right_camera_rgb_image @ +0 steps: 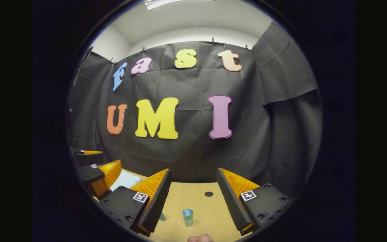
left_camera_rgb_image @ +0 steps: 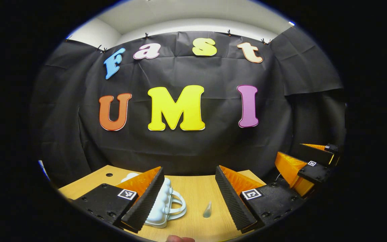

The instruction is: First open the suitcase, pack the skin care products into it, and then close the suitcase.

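While both grippers gape, white bumpy suitcase [left_camera_rgb_image: 165, 205] closed, small blue-capped bottle [right_camera_rgb_image: 187, 216] upright.

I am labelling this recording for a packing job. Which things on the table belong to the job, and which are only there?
Belong to the job:
- white suitcase, closed
- small clear bottle
- small blue-capped bottle
- left hand-held gripper and right hand-held gripper, both open

Only there:
- wooden table
- black cloth wall
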The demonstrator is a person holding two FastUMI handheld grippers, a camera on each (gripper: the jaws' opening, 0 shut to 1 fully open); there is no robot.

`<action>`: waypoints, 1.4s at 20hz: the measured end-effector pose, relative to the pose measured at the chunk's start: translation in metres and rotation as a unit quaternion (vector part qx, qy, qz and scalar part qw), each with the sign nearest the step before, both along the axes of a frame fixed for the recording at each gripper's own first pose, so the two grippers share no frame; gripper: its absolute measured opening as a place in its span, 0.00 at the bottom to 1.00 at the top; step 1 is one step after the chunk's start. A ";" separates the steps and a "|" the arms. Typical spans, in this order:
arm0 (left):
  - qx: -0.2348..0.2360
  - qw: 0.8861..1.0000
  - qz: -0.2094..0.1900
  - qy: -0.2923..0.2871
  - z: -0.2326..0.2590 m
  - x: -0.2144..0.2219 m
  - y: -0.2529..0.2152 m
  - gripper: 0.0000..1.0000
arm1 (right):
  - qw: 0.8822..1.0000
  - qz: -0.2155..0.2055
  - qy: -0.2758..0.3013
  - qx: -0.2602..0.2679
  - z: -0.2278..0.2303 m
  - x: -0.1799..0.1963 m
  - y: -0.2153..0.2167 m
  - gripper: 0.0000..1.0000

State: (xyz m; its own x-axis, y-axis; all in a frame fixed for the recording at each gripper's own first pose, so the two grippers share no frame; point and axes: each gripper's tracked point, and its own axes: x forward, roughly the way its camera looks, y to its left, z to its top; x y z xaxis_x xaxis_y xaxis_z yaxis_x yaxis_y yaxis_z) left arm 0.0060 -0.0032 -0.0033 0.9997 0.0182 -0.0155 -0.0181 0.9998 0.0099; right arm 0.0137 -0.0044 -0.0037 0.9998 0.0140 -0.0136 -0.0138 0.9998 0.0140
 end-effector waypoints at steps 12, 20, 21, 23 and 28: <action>0.008 1.000 -0.003 0.009 -0.005 0.005 0.000 0.98 | 1.000 -0.002 0.003 -0.006 0.000 0.005 -0.003 0.81; 0.024 0.999 -0.028 0.021 -0.019 0.011 -0.009 0.98 | 1.000 -0.015 0.002 -0.015 -0.010 0.001 -0.014 0.81; 0.035 0.998 -0.034 0.028 -0.025 0.013 -0.009 0.97 | 1.000 -0.021 0.002 -0.017 -0.012 0.000 -0.019 0.79; 0.055 0.996 -0.048 0.043 -0.039 0.017 -0.006 0.97 | 1.000 -0.026 0.009 -0.013 -0.018 -0.001 -0.024 0.81; 0.152 0.980 -0.093 0.091 -0.079 0.031 0.009 0.98 | 0.998 -0.055 0.018 -0.007 -0.031 -0.006 -0.046 0.79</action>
State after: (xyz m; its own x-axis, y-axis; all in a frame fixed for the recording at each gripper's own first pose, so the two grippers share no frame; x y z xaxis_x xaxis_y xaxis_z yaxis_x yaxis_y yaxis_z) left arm 0.0374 0.0060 -0.0820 0.9674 -0.1331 -0.2156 0.1942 0.9360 0.2935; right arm 0.0082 -0.0500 -0.0347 0.9942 -0.0958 -0.0497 0.0958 0.9954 -0.0014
